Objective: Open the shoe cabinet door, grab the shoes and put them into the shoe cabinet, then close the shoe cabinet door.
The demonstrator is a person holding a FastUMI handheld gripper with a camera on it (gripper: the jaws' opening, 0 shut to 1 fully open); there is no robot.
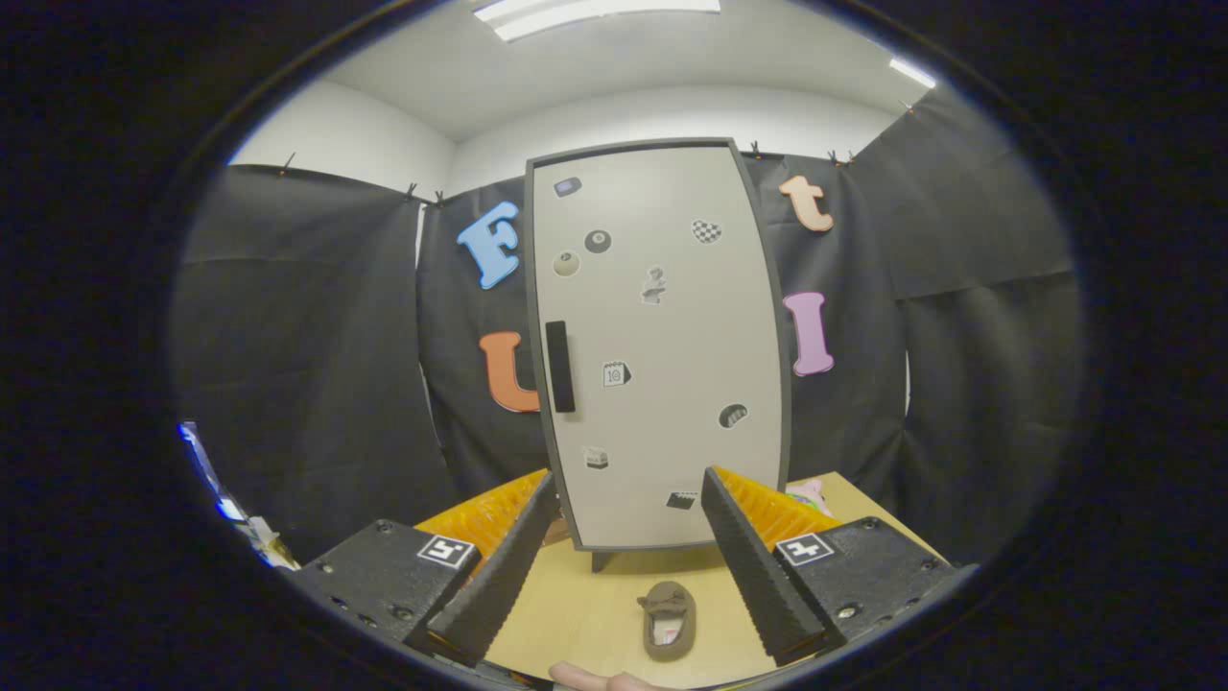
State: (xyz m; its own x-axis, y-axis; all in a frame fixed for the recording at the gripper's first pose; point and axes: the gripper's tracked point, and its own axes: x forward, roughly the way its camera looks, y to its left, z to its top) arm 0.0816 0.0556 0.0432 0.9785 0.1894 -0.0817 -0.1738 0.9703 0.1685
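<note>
A tall light-grey shoe cabinet (662,345) with a dark frame stands on the wooden table (576,605), its door shut and dotted with small stickers. A black vertical handle (559,367) sits on the door's left side. A small brown slipper (668,620) lies on the table in front of the cabinet, between my fingers and near their tips. My gripper (628,648) is open and holds nothing; it hovers over the table a short way back from the cabinet door.
Black cloth walls close in the booth behind and beside the cabinet. A pink object (809,492) peeks out on the table right of the cabinet's base. Part of a hand (590,678) shows beneath the fingers. Some clutter (235,518) lies off the table's left.
</note>
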